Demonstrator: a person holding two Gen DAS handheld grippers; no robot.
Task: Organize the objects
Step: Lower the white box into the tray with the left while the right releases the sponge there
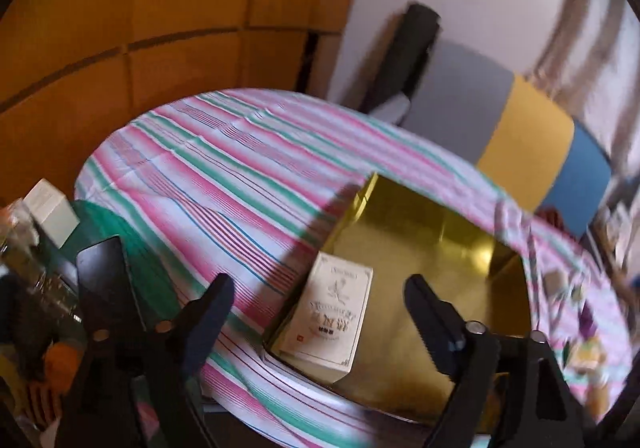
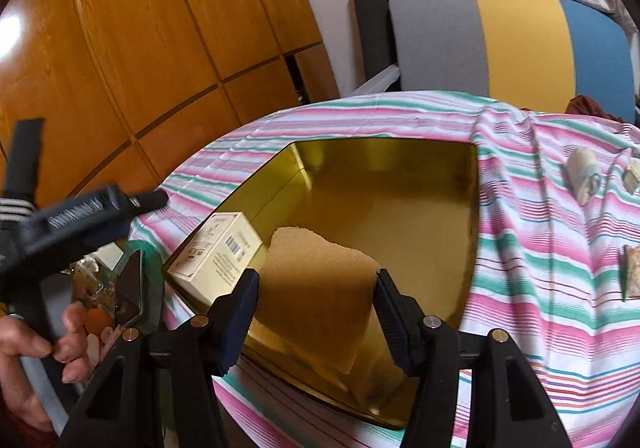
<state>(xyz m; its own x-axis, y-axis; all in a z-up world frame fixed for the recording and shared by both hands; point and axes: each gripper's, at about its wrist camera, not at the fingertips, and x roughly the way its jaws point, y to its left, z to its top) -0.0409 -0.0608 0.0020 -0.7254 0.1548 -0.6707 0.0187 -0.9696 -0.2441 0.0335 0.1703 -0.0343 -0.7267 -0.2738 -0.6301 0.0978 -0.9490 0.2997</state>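
Observation:
A shiny gold tray (image 1: 420, 232) (image 2: 380, 188) sits on the striped tablecloth (image 1: 220, 168). A cream printed box (image 1: 332, 316) (image 2: 218, 256) lies flat in the tray's near left corner. My left gripper (image 1: 318, 282) hangs over that box with its jaws wide open and touching nothing. My right gripper (image 2: 316, 276) is shut on a tan sponge (image 2: 312, 256), held low over the tray just right of the box. In the right wrist view, the left gripper's body (image 2: 80, 208) shows at the left edge, with a person's hand (image 2: 40, 348) below it.
Small items lie on the cloth to the right: a rolled bundle (image 2: 582, 174) and a flat packet (image 2: 632, 272). A grey, yellow and blue chair (image 2: 520, 40) stands behind the table, beside wooden cabinets (image 2: 140, 48). At the left are a phone (image 2: 128, 288) and a white box (image 1: 52, 208).

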